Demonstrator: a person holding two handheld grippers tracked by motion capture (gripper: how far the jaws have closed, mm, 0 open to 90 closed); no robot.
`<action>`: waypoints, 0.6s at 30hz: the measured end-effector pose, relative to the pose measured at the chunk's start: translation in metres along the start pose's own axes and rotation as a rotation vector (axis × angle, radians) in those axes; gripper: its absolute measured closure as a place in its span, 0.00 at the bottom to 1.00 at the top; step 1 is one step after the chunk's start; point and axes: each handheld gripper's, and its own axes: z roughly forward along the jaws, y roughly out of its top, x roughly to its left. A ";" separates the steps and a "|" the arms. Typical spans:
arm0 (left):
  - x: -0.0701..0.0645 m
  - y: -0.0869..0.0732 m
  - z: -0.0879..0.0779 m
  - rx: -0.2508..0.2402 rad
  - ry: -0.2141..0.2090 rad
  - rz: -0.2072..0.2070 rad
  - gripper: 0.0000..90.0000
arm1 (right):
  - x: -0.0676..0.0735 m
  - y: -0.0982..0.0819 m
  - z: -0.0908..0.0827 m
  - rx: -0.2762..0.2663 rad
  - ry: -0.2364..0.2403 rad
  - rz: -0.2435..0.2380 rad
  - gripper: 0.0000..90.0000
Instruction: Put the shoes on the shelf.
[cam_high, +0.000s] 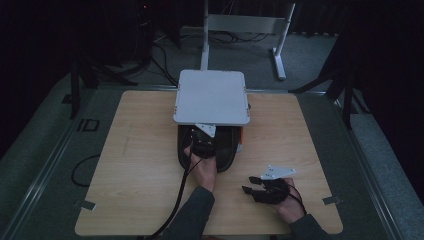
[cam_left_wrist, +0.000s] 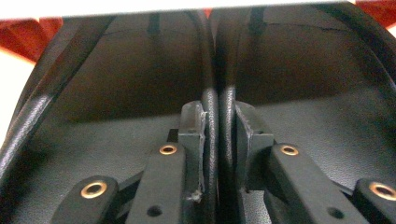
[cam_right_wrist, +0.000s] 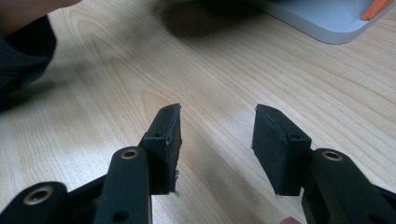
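A black leather-like bag lies at the table's middle, half under a white flat case. My left gripper reaches over the bag from the near side. In the left gripper view its jaws are shut on the bag's two black rounded handles, which run side by side between the pads. My right gripper rests low over the wood near the front right, pointing left. Its jaws stand open with only bare tabletop between them.
The white case sits raised over the bag's far end, with an orange part at its right corner. The left sleeve lies left of my right gripper. A white stand is beyond the wooden table.
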 end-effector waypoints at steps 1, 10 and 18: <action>-0.001 0.002 0.002 -0.009 0.006 -0.005 0.83 | 0.000 0.000 0.000 0.000 0.000 0.001 0.57; -0.009 0.015 0.012 -0.072 0.045 -0.019 0.83 | 0.000 0.000 0.001 0.002 0.005 0.007 0.57; -0.009 0.023 0.023 -0.108 0.048 -0.042 0.82 | -0.001 0.000 0.001 0.000 0.005 0.005 0.57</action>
